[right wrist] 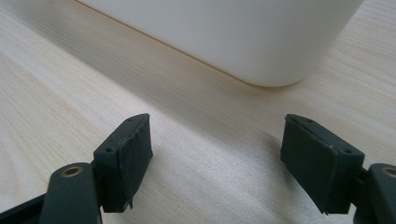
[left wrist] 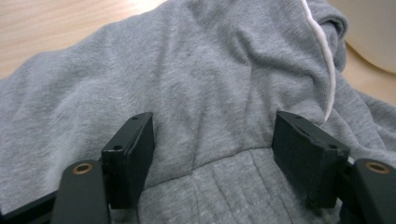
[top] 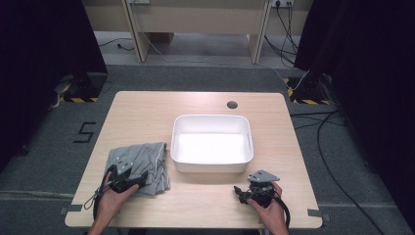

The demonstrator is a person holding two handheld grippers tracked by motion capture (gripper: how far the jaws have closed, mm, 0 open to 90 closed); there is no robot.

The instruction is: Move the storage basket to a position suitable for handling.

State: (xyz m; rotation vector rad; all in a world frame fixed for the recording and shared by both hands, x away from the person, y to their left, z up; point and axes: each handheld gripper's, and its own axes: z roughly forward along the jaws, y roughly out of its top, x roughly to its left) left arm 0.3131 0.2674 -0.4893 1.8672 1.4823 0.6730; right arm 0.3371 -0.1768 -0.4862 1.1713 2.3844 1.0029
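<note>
grey carpeted floor all round, with a "5" marked at the left, black curtains at both sides, cables trailing at the right, pale wooden furniture legs at the far end. in the middle, a light wooden table with a round cable hole near its far edge. on it, just right of centre, a white rectangular tub, nothing in it. left of the tub and just beside it, a crumpled grey garment with a thin white cord or trim, lying near the front-left part of the table.

left gripper down on the near edge of the garment, held by the person's left hand. in the left gripper view, jaws spread fairly wide, grey cloth bunched between them and reaching up past them; pads at the fabric, not clamped together on it. no firm hold to be made out.

right gripper in the right hand, near the front-right of the table, just in front of the tub and well apart from the garment. in the right gripper view, jaws standing wide, nothing but bare wood between, tub wall close ahead.
</note>
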